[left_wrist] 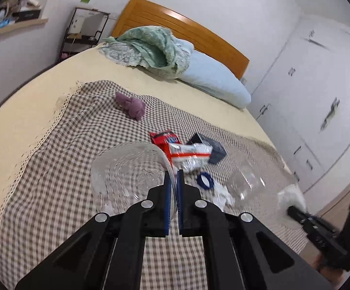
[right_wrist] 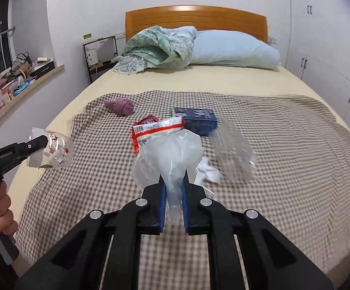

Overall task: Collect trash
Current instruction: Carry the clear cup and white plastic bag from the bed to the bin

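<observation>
two tools are in our hands over the bed (right_wrist: 223, 82). at far left in the right wrist view, our left tool (right_wrist: 45, 142) is pressed together on the rim of a clear plastic container (right_wrist: 59, 151) printed with small red figures, held in the air off the left edge of the checked blanket (right_wrist: 295, 169). farther back on the blanket lies a purple cloth bundle (right_wrist: 120, 106). toward the middle we note a red and white wrapper (right_wrist: 156, 128) lying against a dark blue box (right_wrist: 195, 118). below them our right tool (right_wrist: 173, 181) pinches a translucent plastic bag (right_wrist: 175, 152), its fingers closed on the gathered neck. just right of the bag sits crumpled white paper (right_wrist: 208, 171), with a blurred clear plastic piece (right_wrist: 234, 152) beside it. in the left wrist view a blue ring (left_wrist: 205, 180) lies on the blanket near the paper. a pale blue pillow (right_wrist: 235, 49) rests at the headboard (right_wrist: 194, 18).
</observation>
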A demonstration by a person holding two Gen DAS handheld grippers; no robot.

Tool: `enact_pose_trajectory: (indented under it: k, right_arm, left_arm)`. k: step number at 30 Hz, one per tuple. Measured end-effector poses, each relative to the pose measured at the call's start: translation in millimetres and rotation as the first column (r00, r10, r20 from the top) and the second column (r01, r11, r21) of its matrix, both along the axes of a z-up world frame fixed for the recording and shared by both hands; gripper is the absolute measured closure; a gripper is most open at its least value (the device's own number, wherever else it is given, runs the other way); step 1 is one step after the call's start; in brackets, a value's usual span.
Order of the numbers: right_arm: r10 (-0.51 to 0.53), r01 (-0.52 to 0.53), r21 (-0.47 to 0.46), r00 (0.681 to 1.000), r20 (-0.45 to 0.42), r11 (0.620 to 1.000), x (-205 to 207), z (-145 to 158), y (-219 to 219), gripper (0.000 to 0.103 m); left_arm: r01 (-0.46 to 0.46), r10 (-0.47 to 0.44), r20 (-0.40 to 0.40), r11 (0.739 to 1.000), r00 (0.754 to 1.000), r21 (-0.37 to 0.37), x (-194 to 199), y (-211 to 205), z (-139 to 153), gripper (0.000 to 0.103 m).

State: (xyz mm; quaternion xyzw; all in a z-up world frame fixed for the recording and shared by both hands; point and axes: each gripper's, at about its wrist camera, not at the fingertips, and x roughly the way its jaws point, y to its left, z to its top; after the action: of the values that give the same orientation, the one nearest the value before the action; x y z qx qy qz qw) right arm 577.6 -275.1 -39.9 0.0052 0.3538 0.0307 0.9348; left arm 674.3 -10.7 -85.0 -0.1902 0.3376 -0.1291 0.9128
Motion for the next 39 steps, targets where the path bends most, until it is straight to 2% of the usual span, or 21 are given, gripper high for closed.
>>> enact_pose_trajectory:
  k: [2,6,11,15,21,26,28,32,34,35,39]
  right_arm:
    - [-0.013,0.013,-0.004,1.000,0.001,1.000,-17,3,-10,0.092]
    - [-0.040,0.040,0.051,0.999,0.003,0.998,-63,12,-42,0.092]
    - [-0.091,0.089,0.170,0.996,0.005,0.981,-128,15,-101,0.092]
    - [-0.137,0.133,0.252,0.991,-0.002,0.958,-176,13,-145,0.092]
    - [-0.219,0.206,0.278,0.976,0.014,0.938,-257,5,-202,0.092]
    - [-0.302,0.295,0.309,0.953,-0.026,0.904,-326,-34,-255,0.092]
    - [-0.327,0.332,0.297,0.943,-0.067,0.895,-353,-62,-271,0.092]
    - [-0.364,0.398,0.279,0.916,-0.167,0.874,-391,-127,-292,0.092]
    - [-0.392,0.446,0.279,0.890,-0.231,0.850,-408,-166,-303,0.092]
    - [-0.402,0.467,0.277,0.878,-0.260,0.840,-413,-182,-308,0.092]
    - [-0.440,0.550,0.221,0.805,-0.398,0.806,-435,-254,-318,0.092]
  left_arm:
    - [-0.001,0.001,0.013,0.999,1.000,0.046,-11,-12,5,0.101]
    - [0.038,-0.042,0.052,0.996,0.998,0.077,-50,-43,23,0.101]
    - [0.149,-0.164,0.094,0.978,0.982,0.146,-118,-99,41,0.101]
    - [0.233,-0.268,0.112,0.938,0.957,0.256,-179,-158,44,0.101]
    - [0.369,-0.399,0.068,0.891,0.914,0.264,-237,-225,38,0.101]
    - [0.502,-0.525,0.004,0.815,0.851,0.290,-282,-291,24,0.101]
    - [0.560,-0.581,-0.026,0.771,0.814,0.303,-302,-322,13,0.101]
    - [0.620,-0.644,-0.076,0.688,0.761,0.377,-328,-377,-18,0.101]
    - [0.667,-0.685,-0.119,0.632,0.719,0.394,-342,-404,-40,0.101]
    - [0.681,-0.694,-0.140,0.613,0.706,0.400,-347,-413,-48,0.101]
    - [0.755,-0.727,-0.259,0.518,0.636,0.402,-361,-452,-97,0.101]
